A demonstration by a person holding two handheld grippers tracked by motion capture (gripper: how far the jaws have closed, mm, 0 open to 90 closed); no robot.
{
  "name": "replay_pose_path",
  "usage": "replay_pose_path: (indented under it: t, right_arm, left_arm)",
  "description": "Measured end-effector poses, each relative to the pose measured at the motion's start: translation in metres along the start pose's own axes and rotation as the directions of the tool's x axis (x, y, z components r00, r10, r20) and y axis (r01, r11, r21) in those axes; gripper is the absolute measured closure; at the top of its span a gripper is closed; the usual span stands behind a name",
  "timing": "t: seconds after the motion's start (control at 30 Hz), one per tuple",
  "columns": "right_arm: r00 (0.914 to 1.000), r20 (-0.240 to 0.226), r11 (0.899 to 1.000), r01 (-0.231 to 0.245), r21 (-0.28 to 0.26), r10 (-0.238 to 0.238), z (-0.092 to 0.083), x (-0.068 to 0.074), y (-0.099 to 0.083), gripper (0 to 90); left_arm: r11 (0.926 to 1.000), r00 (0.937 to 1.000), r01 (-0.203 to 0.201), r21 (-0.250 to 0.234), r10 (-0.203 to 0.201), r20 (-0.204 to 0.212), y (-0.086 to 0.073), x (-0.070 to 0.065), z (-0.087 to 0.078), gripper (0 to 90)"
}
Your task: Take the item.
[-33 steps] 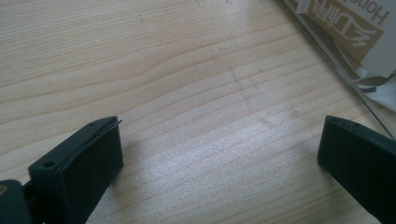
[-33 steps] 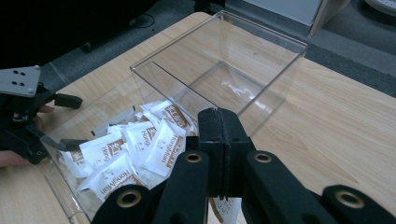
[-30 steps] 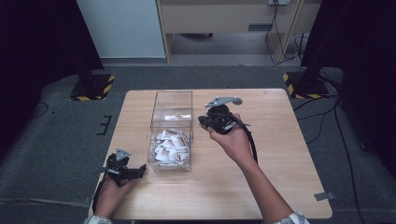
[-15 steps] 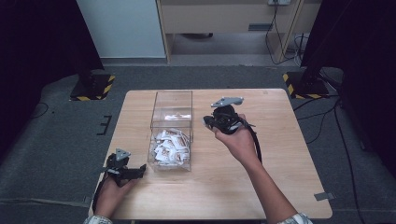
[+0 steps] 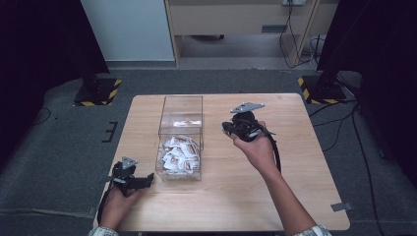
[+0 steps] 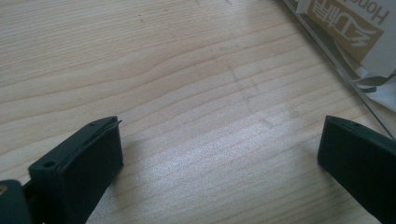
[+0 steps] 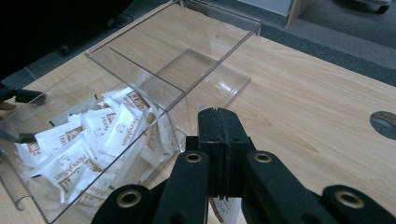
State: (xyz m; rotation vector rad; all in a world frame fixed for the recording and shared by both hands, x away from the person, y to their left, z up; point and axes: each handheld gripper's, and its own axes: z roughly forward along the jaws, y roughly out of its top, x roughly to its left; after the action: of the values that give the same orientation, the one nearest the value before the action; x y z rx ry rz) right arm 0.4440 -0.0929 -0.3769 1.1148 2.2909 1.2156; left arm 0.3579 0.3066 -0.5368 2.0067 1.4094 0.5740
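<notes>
A clear plastic box (image 5: 181, 110) stands on the wooden table (image 5: 295, 147) with two compartments. The near compartment holds several white-and-brown sachets (image 5: 179, 153), and the far one is bare. My right gripper (image 5: 227, 127) hovers just right of the box with its tips toward it. In the right gripper view its jaws (image 7: 219, 121) are pressed together. A scrap of brown-and-white sachet (image 7: 219, 208) shows at their base. My left gripper (image 5: 147, 178) rests open on the table by the box's near left corner. Bare wood lies between its jaws (image 6: 219, 149).
The box wall (image 6: 336, 51) and a sachet (image 6: 350, 23) behind it lie just right of the left gripper. A round cable hole (image 7: 385, 123) is in the table's far right corner. Dark stands and cables flank the table on the grey floor.
My right gripper has drifted a little to the right, away from the box, still closed. The left hand has not moved.
</notes>
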Motion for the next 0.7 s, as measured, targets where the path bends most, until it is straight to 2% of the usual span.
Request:
replay_pose_path:
  t: [0.4, 0.7]
  right_arm:
    - [0.9988, 0.038, 1.0, -0.029, -0.009, 0.03, -0.002, -0.017, -0.007, 89.7]
    - [0.9953, 0.071, 0.998, -0.065, -0.018, 0.066, -0.007, -0.042, -0.023, 89.6]
  left_arm:
    - [1.0, 1.0, 0.0, 0.0, 0.0, 0.0, 0.0, 0.0, 0.0, 0.0]
    - [1.0, 1.0, 0.0, 0.0, 0.0, 0.0, 0.0, 0.0, 0.0, 0.0]
